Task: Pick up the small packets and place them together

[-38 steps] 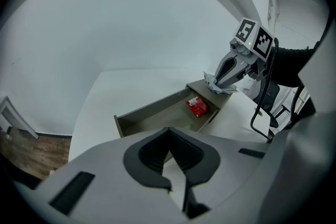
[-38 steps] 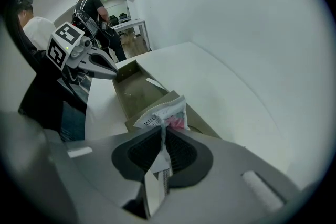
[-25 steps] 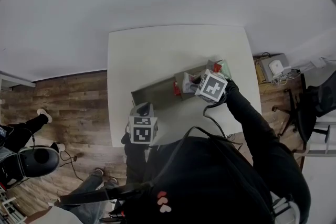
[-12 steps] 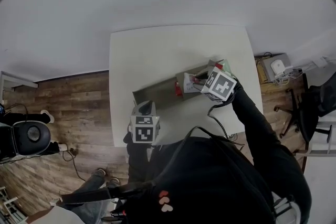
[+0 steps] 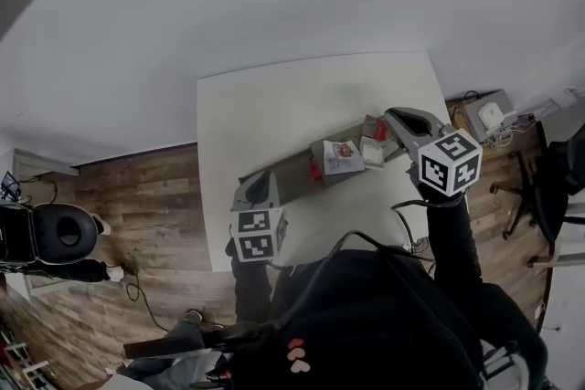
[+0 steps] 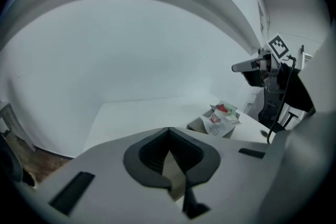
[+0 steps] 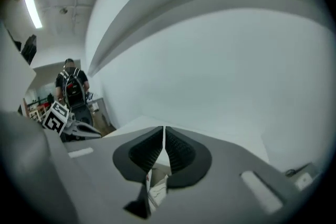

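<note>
Room: white wall behind, wood floor [image 5: 151, 196] at the left, a white table [image 5: 265, 105] in the middle.
Table: bears a long grey tray [image 5: 283, 176] that lies slantwise across it.
Packets [image 5: 347, 155]: a small heap at the tray's right end, mostly white, with a red packet [image 5: 378, 131] on the far side; they touch and overlap.
Left gripper [image 5: 260, 185]: low by the table's near edge, at the tray's left end, pointing along the tray towards the heap; jaws clenched together, nothing in them.
Right gripper [image 5: 393, 116]: raised just right of the heap and clear of it; jaws closing, down to a thin slit, nothing between them; a packet shows below through the gap.
Person: dark sleeves and a dark top fill the bottom of the head view.
Background: a second person [image 7: 71, 86] stands far back in the right gripper view.
</note>
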Available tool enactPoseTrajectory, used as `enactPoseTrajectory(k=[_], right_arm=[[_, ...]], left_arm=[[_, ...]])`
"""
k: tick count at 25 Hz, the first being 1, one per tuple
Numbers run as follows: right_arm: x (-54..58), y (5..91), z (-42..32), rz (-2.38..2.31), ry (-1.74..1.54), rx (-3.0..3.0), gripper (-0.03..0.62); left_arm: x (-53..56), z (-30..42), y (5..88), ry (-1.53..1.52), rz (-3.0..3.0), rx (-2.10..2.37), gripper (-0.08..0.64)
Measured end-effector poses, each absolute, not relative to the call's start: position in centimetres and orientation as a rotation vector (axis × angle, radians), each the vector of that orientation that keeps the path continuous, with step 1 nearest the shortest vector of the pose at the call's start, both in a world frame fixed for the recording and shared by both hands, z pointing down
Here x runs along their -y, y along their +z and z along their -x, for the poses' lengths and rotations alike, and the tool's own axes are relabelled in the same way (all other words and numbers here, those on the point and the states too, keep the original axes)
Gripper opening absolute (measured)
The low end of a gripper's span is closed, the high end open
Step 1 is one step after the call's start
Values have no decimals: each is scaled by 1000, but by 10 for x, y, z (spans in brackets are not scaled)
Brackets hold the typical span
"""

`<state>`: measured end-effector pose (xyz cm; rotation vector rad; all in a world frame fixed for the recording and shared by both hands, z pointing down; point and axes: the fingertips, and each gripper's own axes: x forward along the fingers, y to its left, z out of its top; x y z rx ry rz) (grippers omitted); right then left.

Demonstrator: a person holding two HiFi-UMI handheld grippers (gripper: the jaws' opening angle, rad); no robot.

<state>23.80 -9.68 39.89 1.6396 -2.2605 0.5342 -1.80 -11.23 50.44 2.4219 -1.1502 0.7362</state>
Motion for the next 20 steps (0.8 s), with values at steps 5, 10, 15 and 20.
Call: enactPoseTrajectory(k=[5, 10, 15, 20], right_arm=[[82, 365, -259, -1927, 401, 2264, 1], [80, 343, -256, -2066, 229, 2231, 0], [73, 321, -241, -2115, 53, 2228, 0], [62, 301, -236, -2147, -113, 2174, 0]], left_arm=[[143, -9, 429, 392, -2577, 1382, 0], [152, -31, 334, -33, -2703, 1688, 0], [139, -57, 282, -338, -2729, 1667, 0], [124, -92, 276, -237, -2800, 1490, 0]])
